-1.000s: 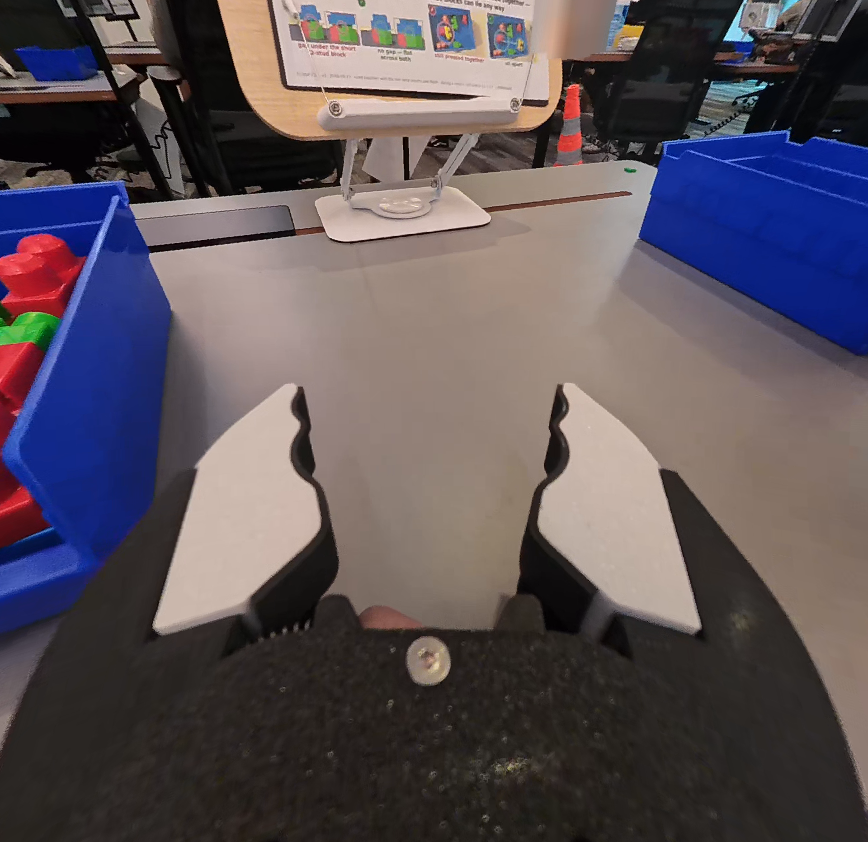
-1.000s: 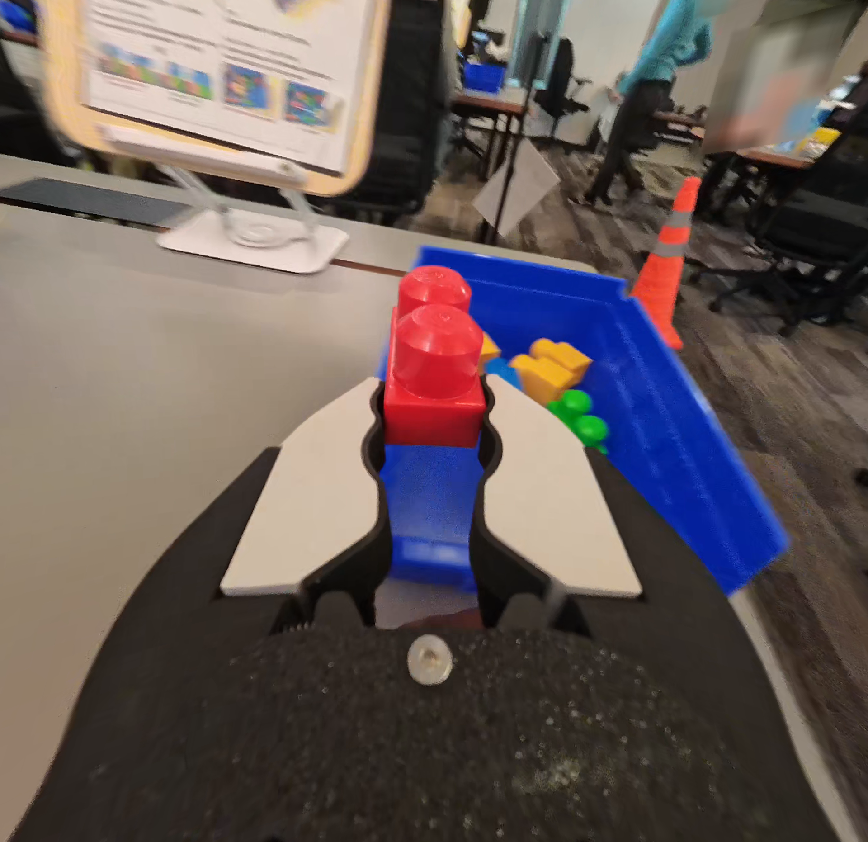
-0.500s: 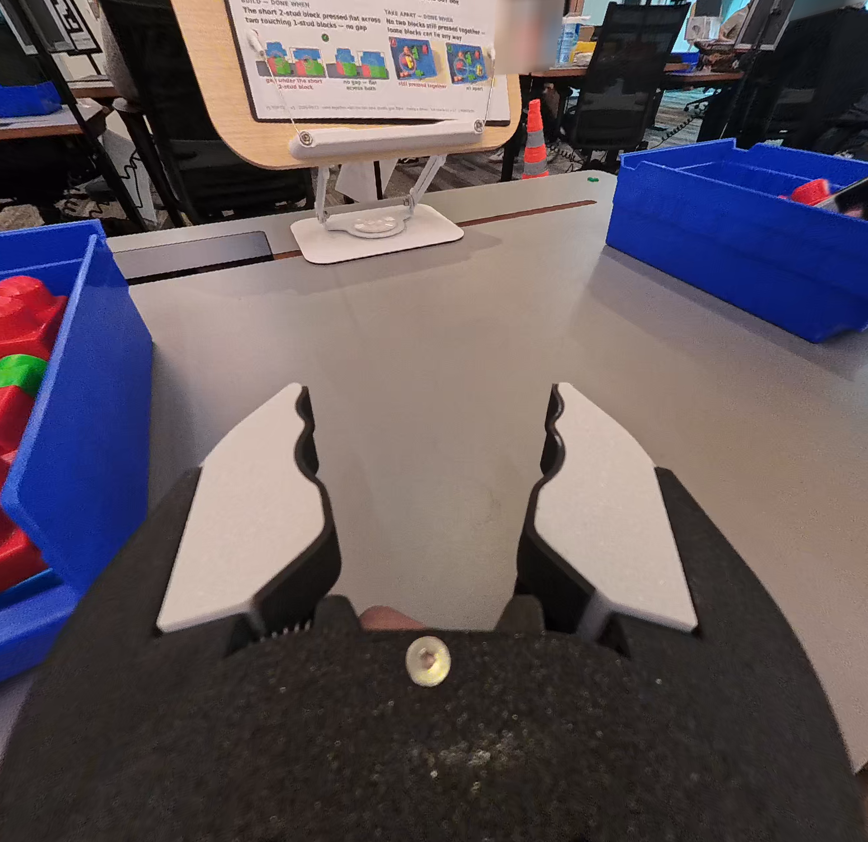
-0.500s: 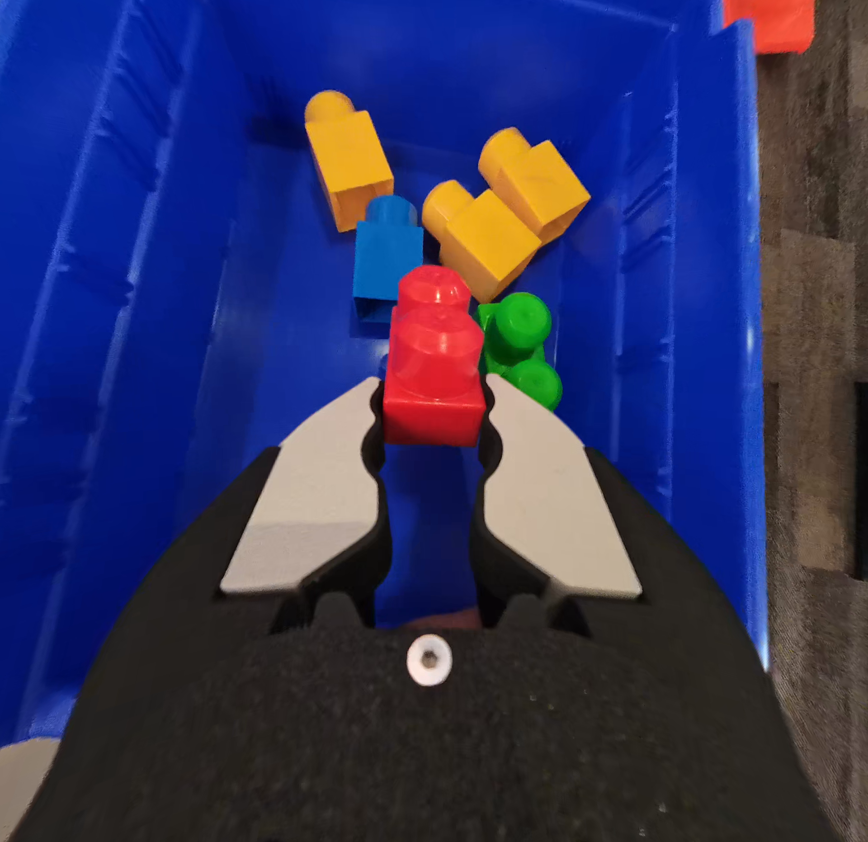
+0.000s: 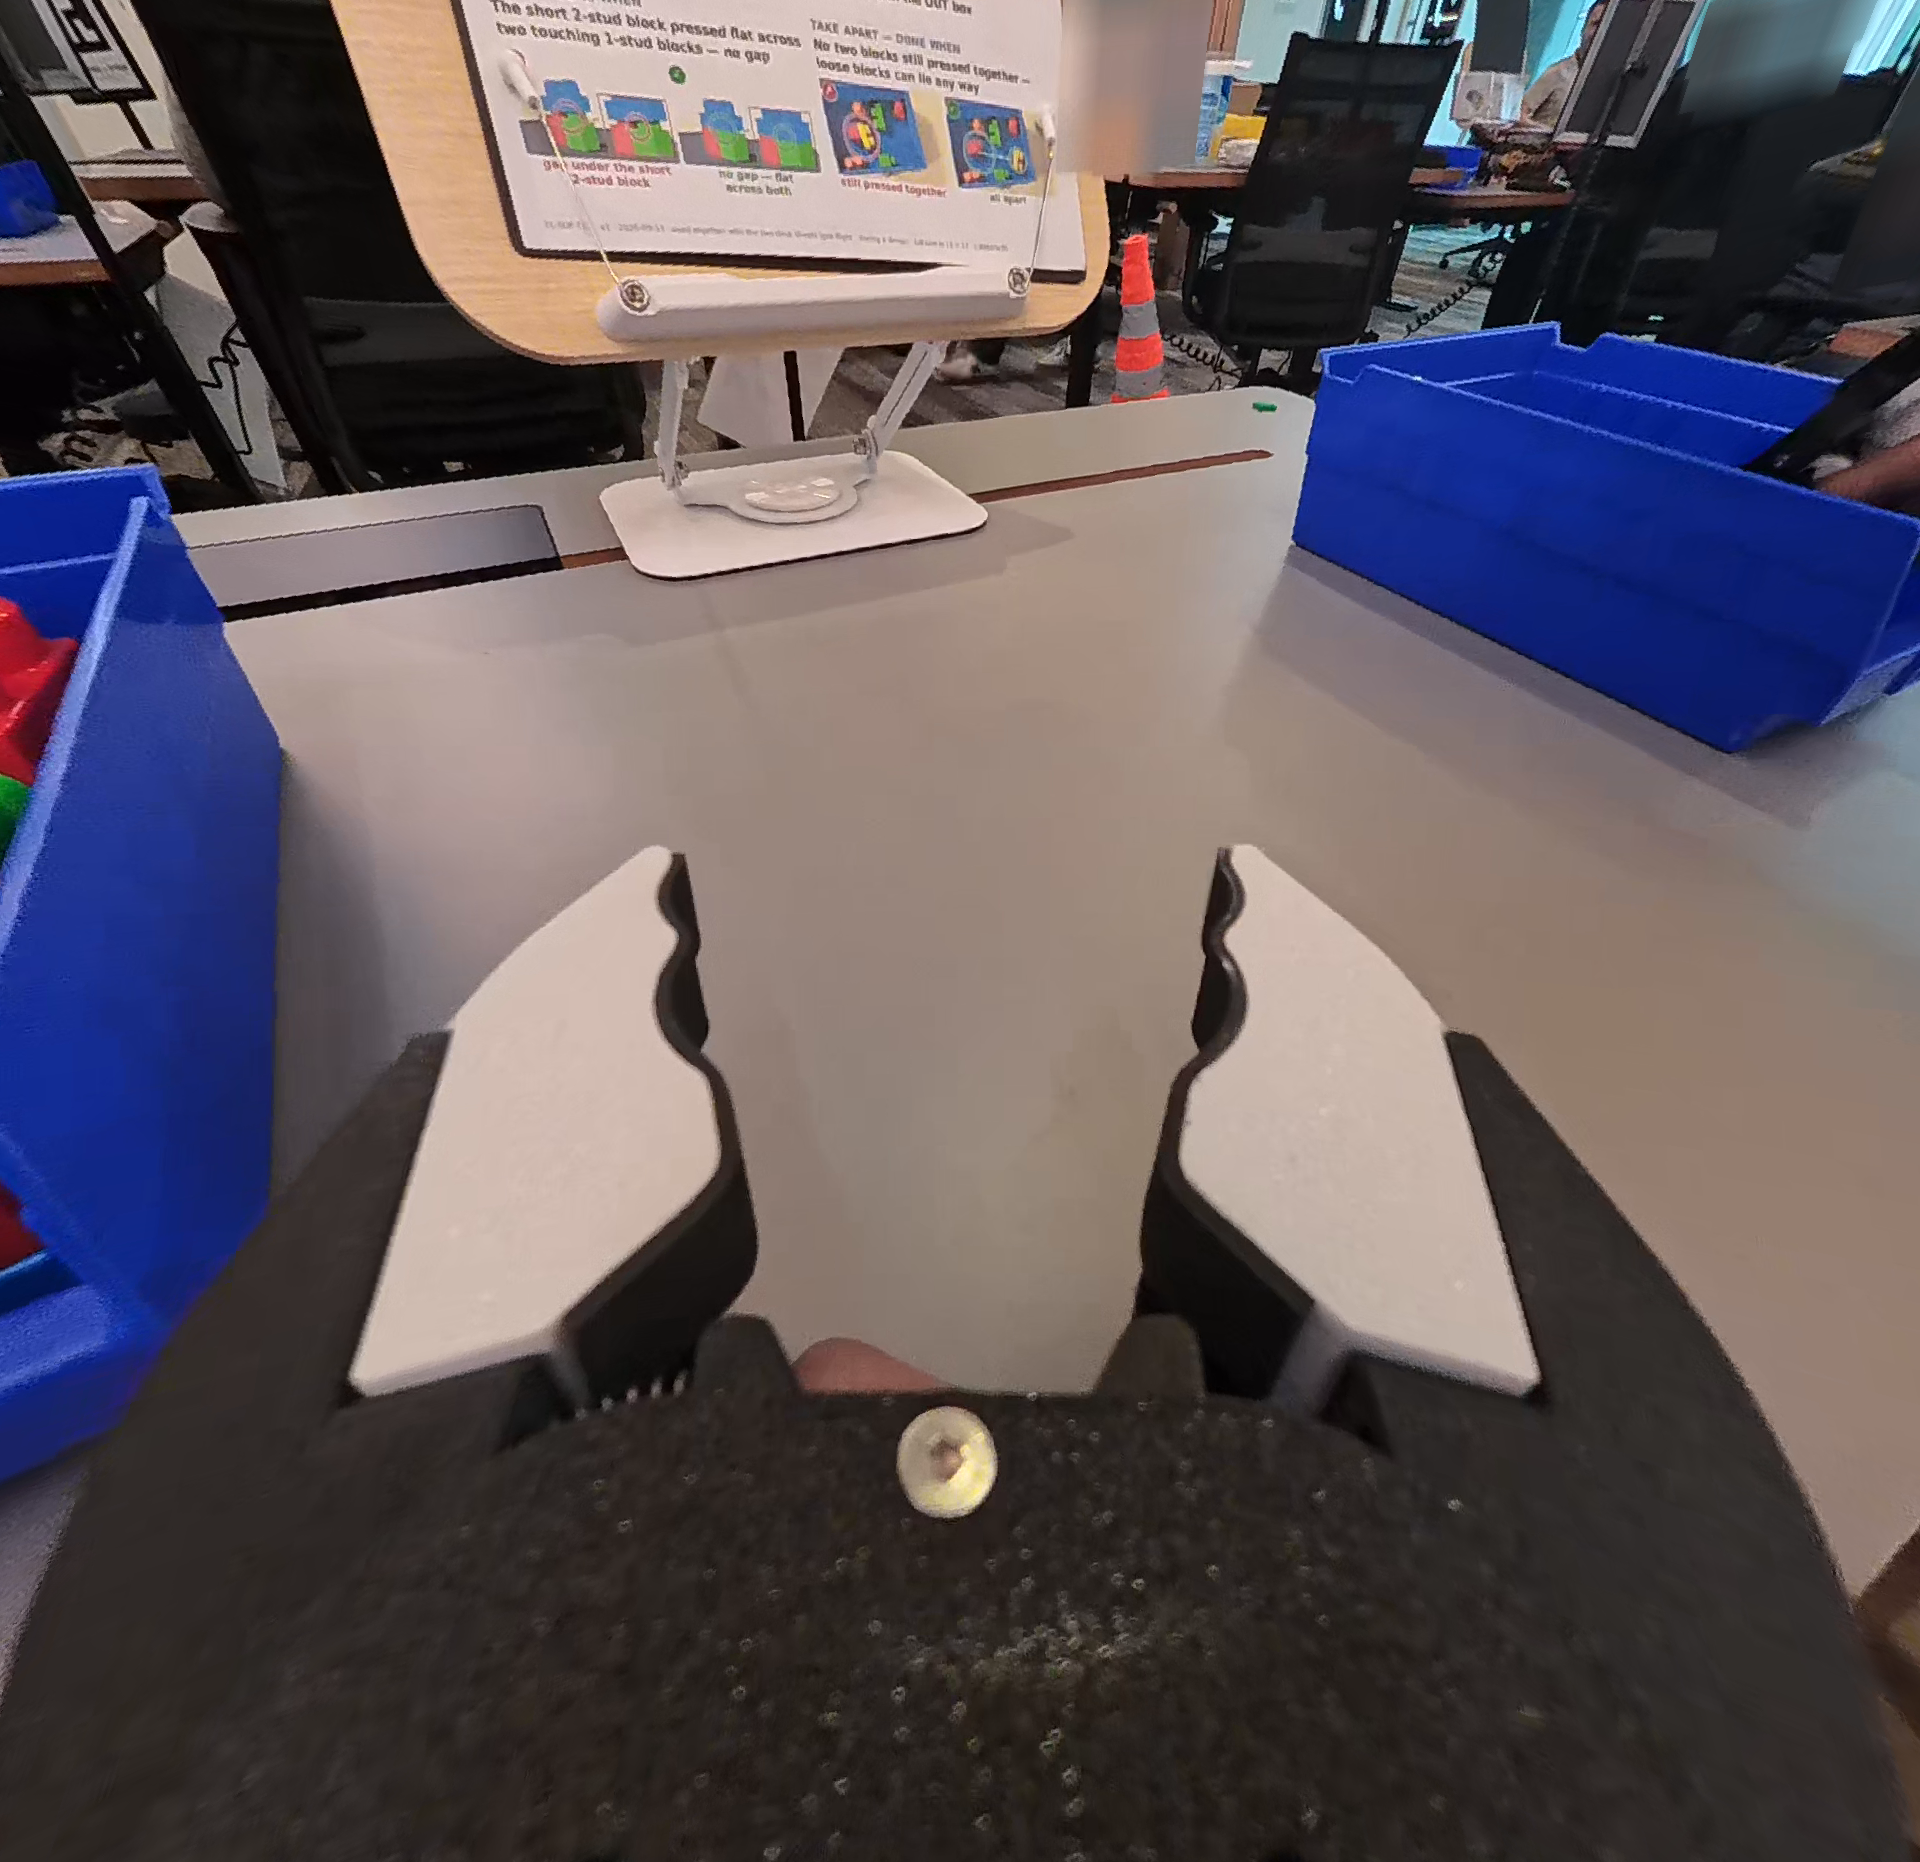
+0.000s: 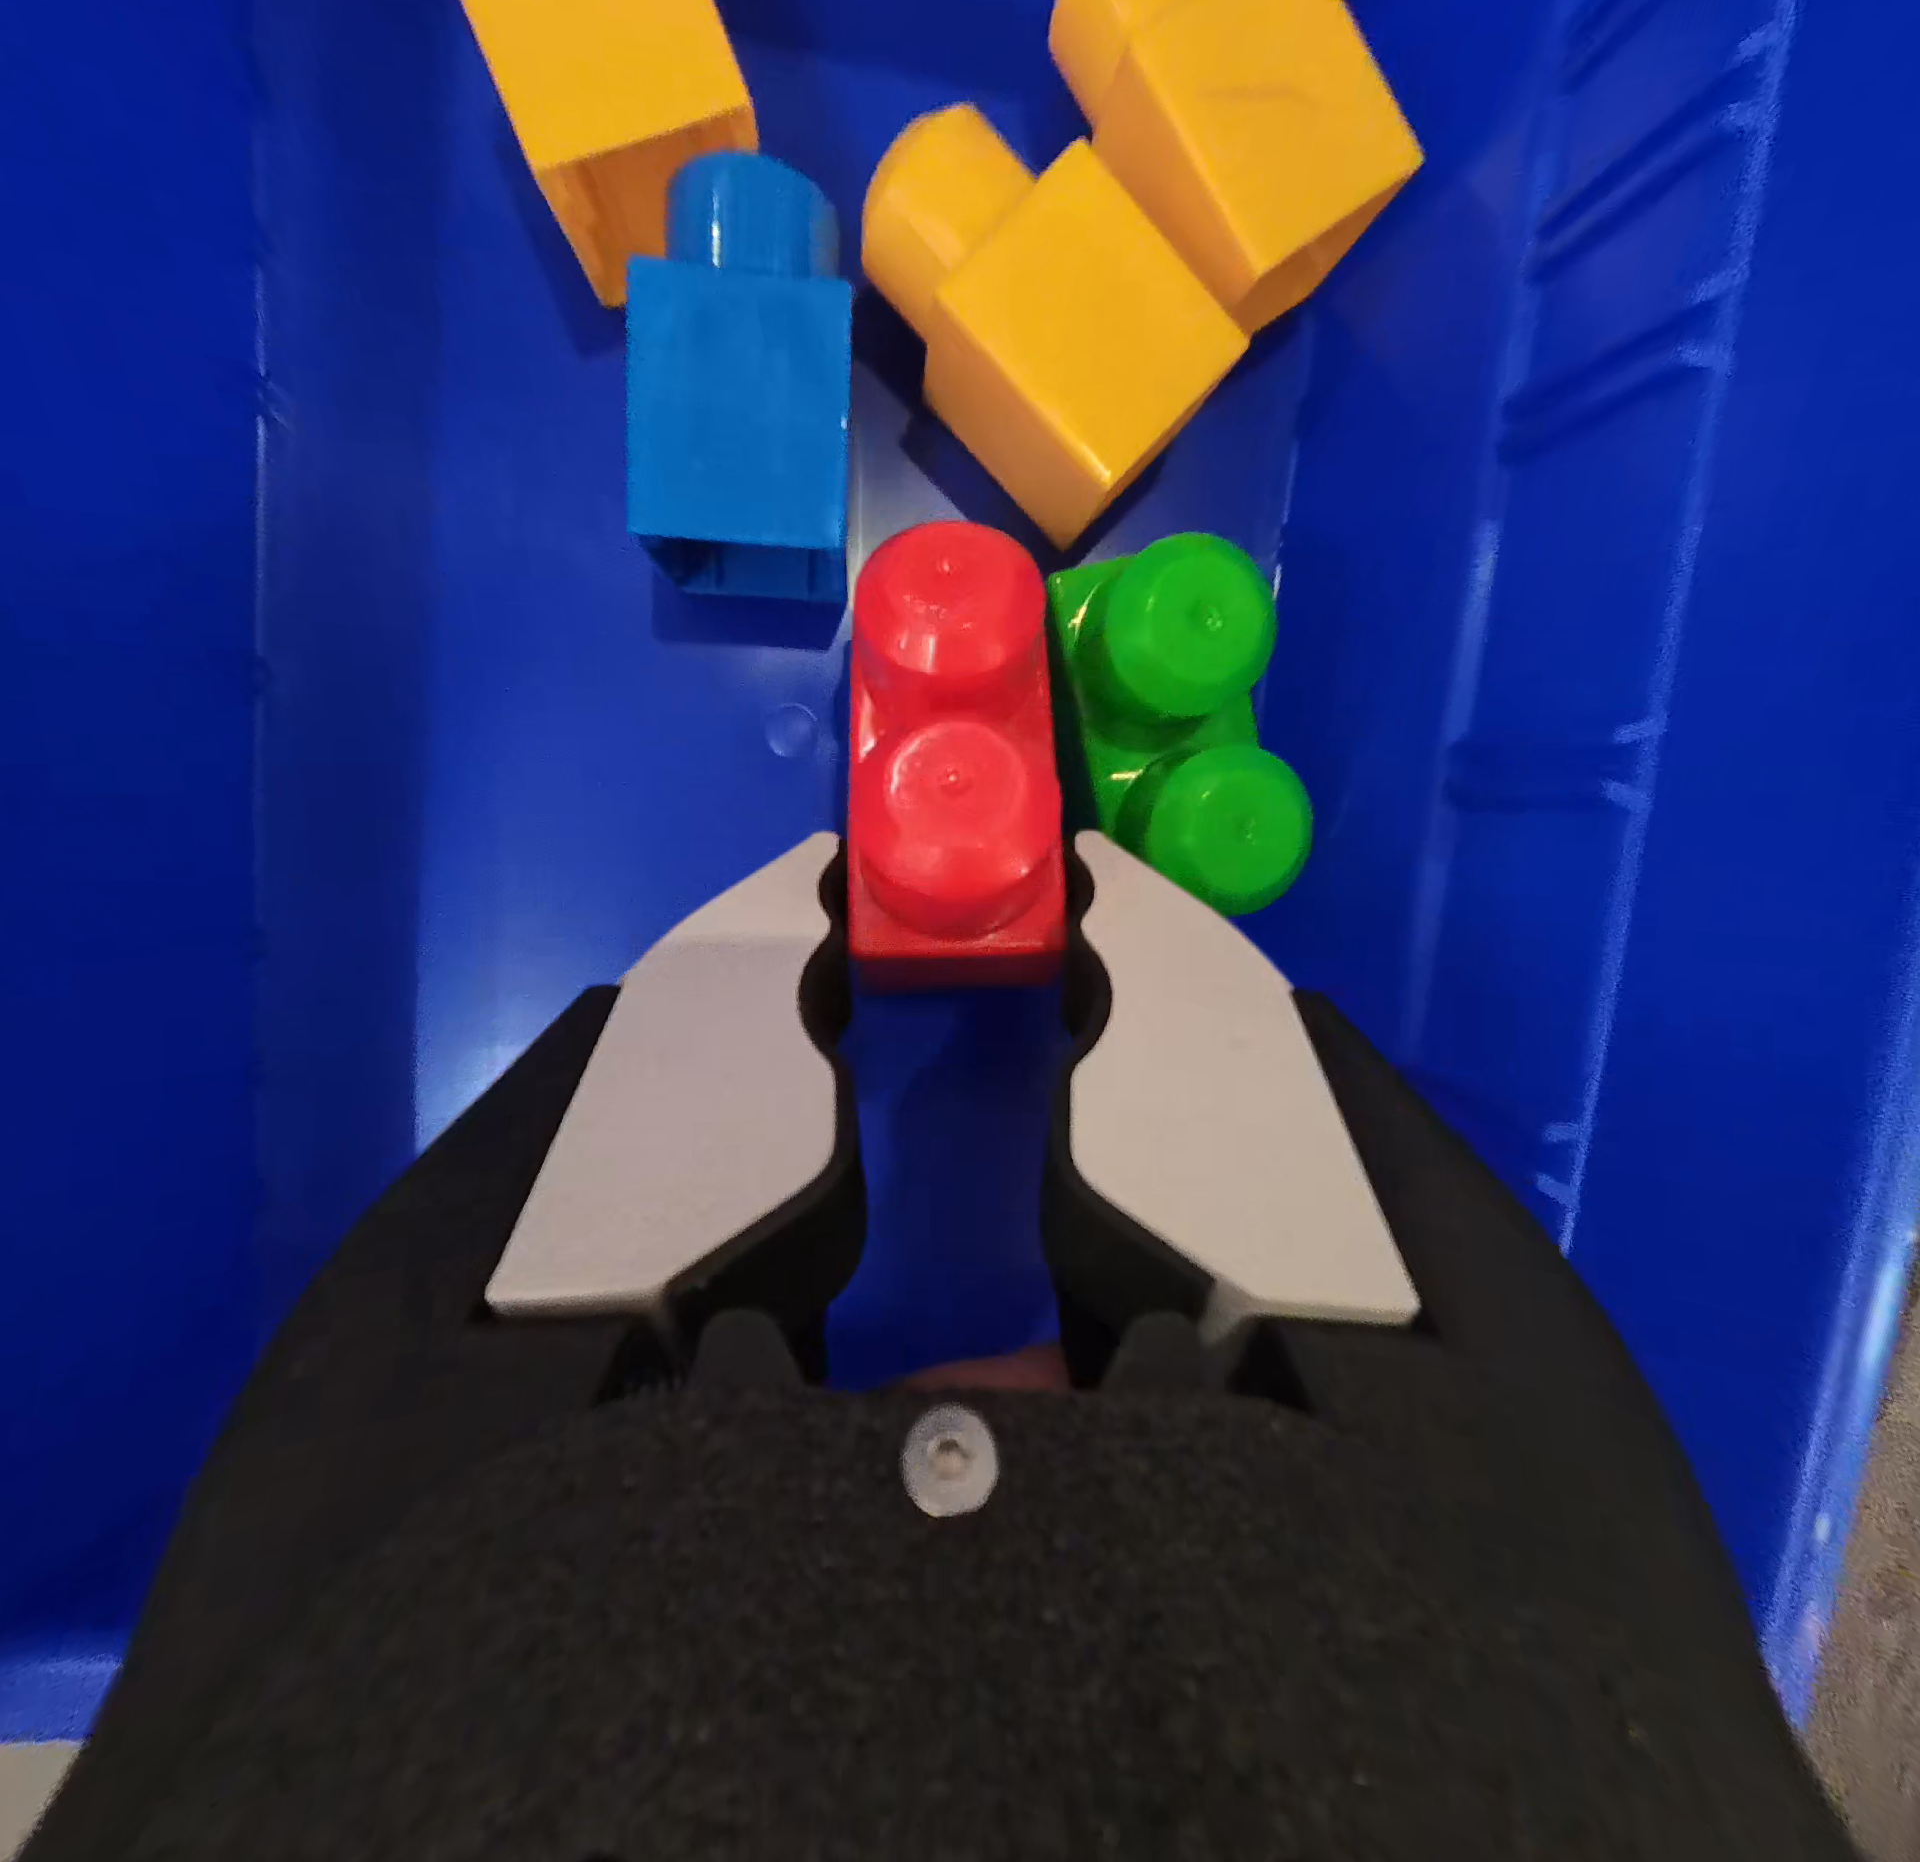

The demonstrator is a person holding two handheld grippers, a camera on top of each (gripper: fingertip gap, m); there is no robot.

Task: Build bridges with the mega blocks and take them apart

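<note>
My right gripper (image 6: 956,877) is shut on a red two-stud block (image 6: 951,732), held low inside the blue bin (image 6: 208,669), studs facing the camera. The red block sits close against a green two-stud block (image 6: 1174,732). A blue one-stud block (image 6: 738,410) and three yellow blocks (image 6: 1081,326) lie beyond it on the bin floor. My left gripper (image 5: 951,877) is open and empty above the grey table (image 5: 935,721). The right bin (image 5: 1558,524) also shows at the table's far right in the left wrist view.
A second blue bin (image 5: 135,877) with red blocks (image 5: 31,669) and a green one stands at the left edge. An instruction board (image 5: 748,150) on a white stand (image 5: 790,524) is at the back. An orange cone (image 5: 1140,337) and office chairs stand beyond the table. Some 55 cm of space lies between my two pairs of fingers.
My right gripper has carried the red block from above the table into the right bin and sunk low beside the green block. My left gripper stays open, its view shifted slightly.
</note>
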